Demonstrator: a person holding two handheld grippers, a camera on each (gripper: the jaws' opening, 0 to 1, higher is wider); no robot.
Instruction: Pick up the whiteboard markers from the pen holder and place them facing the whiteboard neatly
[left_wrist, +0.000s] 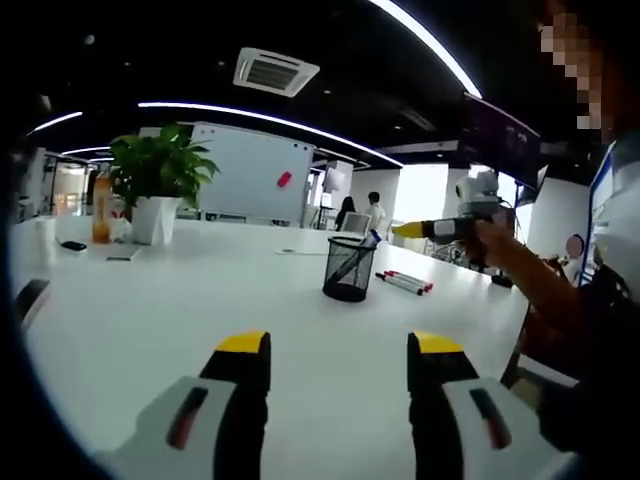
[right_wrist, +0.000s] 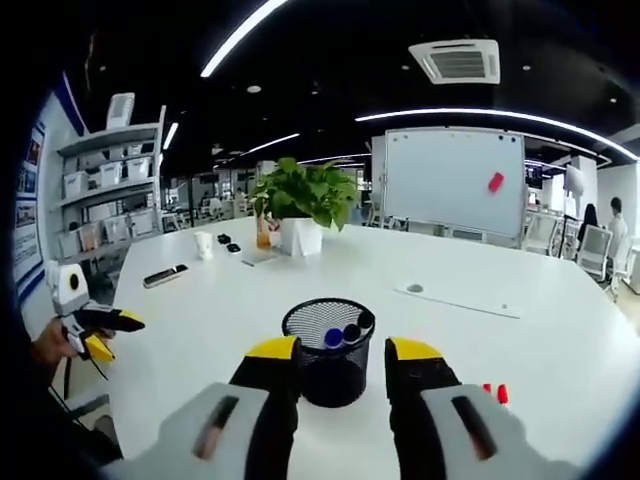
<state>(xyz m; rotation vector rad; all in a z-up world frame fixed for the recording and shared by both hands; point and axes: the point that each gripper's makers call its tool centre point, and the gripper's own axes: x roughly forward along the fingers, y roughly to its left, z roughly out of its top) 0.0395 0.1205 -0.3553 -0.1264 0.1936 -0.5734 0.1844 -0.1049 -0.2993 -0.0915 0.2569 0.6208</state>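
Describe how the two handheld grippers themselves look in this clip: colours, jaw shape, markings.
Both match: the left gripper and right gripper have light grey bodies with a dark slot on each side, and blocky black jaws capped with yellow tips. Seen from the side in the left gripper view, the right gripper has a white upper part.

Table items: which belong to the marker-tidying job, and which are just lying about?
Job: mesh pen holder with markers inside; markers already laid on the table; whiteboard.
Lying about: potted plant, orange bottle, phone, white cup.
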